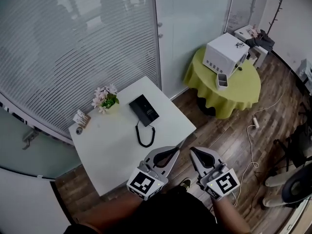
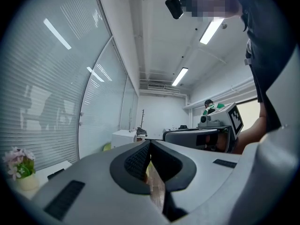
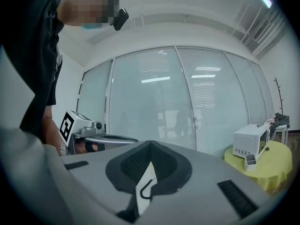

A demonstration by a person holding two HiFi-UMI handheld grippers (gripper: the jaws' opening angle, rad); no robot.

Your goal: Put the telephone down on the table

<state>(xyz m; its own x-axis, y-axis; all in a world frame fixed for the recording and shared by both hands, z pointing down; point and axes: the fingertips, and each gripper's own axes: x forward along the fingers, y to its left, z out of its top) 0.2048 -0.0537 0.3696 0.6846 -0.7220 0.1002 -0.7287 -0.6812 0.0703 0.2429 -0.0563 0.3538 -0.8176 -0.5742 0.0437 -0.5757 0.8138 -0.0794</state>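
The black telephone (image 1: 144, 109) lies flat on the white table (image 1: 117, 152) near its far side. Its coiled cord (image 1: 145, 136) loops toward me. Both grippers hang off the table's near right corner, above the wooden floor, with nothing in them. My left gripper (image 1: 176, 149) is shut, its tips together just past the table edge; from its own view the left gripper (image 2: 150, 143) points across the room. My right gripper (image 1: 192, 150) is beside it and also shut. In its own view, part of the cord (image 3: 146, 191) shows through the gap below the right gripper's (image 3: 150, 143) meeting tips.
A small pot of flowers (image 1: 106, 99) and a card holder (image 1: 81, 118) stand at the table's far left. A round table with a yellow-green cloth (image 1: 239, 89) carries a white microwave (image 1: 225, 52). A power strip and cable (image 1: 255, 122) lie on the floor. Frosted glass walls run behind.
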